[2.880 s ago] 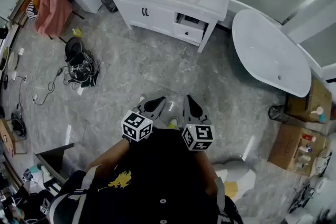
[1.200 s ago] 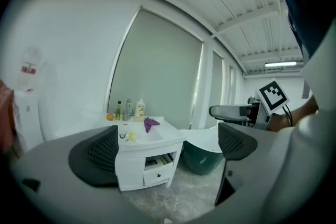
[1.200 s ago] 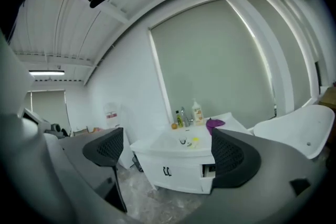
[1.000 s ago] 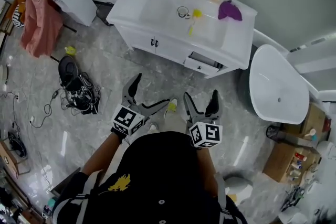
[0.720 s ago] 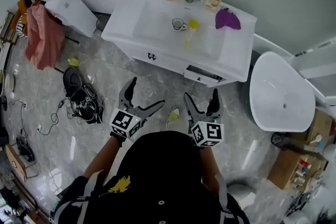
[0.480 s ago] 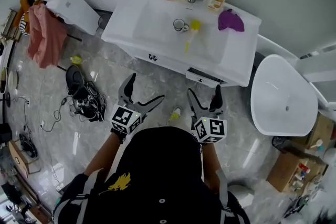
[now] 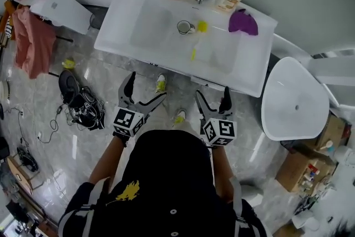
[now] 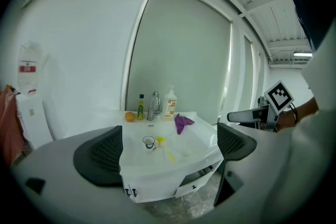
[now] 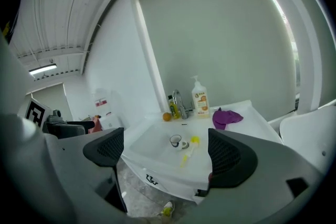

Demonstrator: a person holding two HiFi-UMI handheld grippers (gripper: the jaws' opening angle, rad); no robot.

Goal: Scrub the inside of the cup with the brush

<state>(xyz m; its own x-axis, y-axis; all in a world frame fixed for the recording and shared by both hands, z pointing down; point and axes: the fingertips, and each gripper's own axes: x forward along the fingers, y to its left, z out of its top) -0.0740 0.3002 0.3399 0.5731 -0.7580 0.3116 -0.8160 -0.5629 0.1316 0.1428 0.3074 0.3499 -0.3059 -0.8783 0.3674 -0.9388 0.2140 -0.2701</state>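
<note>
Upper centre on table (image 7: 119,25): tiny white cup (image 7: 183,26), interior unreadable, yellow brush (image 7: 202,25) beside. Left tongs (image 7: 145,87), right tongs (image 7: 212,94) gaping, empty.

Black top (image 7: 172,175), yellow print (image 7: 128,190), white-striped sleeves (image 7: 77,209); dark left claw (image 7: 147,86) and right claw (image 7: 212,93) bear marker cubes (image 7: 128,121).

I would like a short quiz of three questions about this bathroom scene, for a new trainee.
1. True or false: the left gripper grips the yellow-headed brush.
2. In the head view, what lies at the right end of the white vanity? A) a purple cloth B) a blue sponge C) a metal spoon
3. Fill in: in the head view, the small white cup stands directly ____ of the brush.
Key: 1 false; 2 A; 3 left.
</note>
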